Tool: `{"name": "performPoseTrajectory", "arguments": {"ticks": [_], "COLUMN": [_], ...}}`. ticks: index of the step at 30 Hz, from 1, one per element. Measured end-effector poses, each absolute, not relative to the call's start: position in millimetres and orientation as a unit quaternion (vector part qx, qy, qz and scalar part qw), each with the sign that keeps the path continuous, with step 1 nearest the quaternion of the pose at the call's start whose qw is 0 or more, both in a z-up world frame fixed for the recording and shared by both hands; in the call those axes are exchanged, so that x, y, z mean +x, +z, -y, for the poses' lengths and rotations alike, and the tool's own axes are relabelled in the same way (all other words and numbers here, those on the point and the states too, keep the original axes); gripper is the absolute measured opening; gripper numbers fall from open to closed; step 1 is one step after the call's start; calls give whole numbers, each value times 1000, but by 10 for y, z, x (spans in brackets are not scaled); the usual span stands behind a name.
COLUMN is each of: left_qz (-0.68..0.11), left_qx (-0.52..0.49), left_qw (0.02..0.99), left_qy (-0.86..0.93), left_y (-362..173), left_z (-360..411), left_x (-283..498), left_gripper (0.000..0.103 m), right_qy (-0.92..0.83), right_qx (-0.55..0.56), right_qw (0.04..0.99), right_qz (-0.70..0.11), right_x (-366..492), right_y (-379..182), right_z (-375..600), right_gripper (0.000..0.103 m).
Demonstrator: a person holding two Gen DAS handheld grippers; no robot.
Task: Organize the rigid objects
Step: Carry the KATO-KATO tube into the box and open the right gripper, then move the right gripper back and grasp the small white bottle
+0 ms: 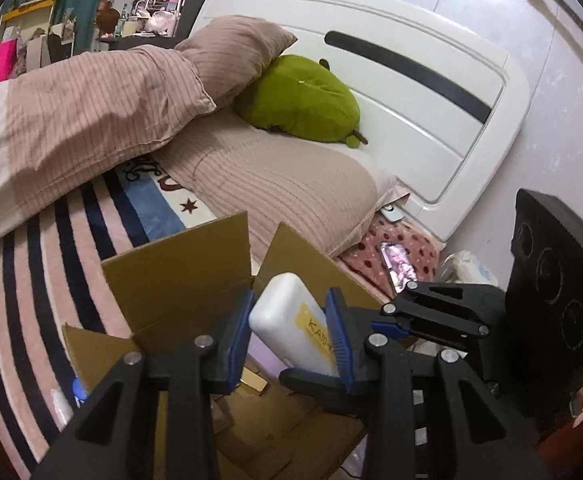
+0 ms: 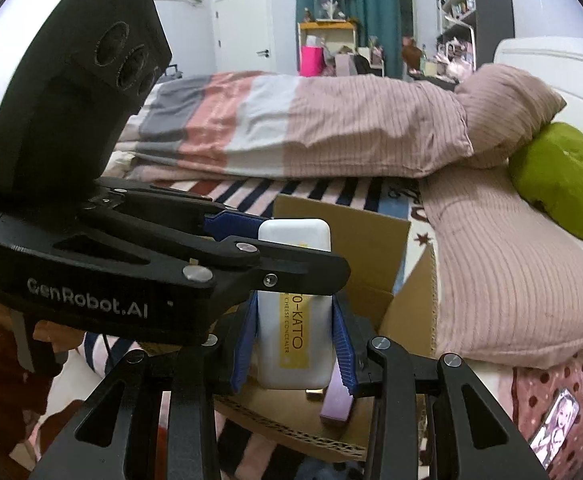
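Note:
A white rectangular box with a yellow KATO label (image 1: 291, 322) (image 2: 293, 312) is held upright above an open cardboard box (image 1: 179, 280) (image 2: 371, 248) on the bed. My left gripper (image 1: 291, 320) has its blue pads on both sides of the white box. My right gripper (image 2: 295, 336) is also closed on the lower part of it. The left gripper crosses the right wrist view (image 2: 227, 236) from the left, gripping the box's upper part. A lilac item (image 2: 337, 402) lies inside the cardboard box.
The bed has a striped blanket (image 1: 51, 272), pink pillows (image 1: 283, 184), a folded duvet (image 2: 291, 128) and a green plush (image 1: 303, 100). A white headboard (image 1: 431, 92) stands behind. A phone (image 1: 399, 266) lies at the bed edge.

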State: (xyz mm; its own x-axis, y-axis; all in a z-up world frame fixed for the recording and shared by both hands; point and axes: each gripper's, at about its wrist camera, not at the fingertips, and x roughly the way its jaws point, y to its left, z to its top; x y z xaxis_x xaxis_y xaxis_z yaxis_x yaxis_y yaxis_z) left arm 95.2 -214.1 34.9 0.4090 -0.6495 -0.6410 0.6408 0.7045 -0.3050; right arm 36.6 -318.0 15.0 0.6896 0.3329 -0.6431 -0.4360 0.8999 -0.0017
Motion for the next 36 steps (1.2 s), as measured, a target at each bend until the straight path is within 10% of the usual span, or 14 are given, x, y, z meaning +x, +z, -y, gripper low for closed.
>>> {"name": "performPoseTrajectory", "arguments": {"ticks": [5,22,36], "left_qz": [-364,-293,-333], "left_qx": [6,-19,-53], "left_qw": [856,938,935], "left_qy": [-367,-185,-114], "left_y": [447,592,-332], "left_z": [2034,43,-1029], "left_x": [860,264,178], "left_gripper": [72,74,74], "right_qy": [203,355,283], "right_qx": [-80,-130,-124], "right_qw": [917,879,832], "right_qz": [-335,-290,-461], "right_x": [356,-57,881], "right_y": [149,291,-1234], "right_z": [3177,1725,854], "right_gripper": [54,54,54]}}
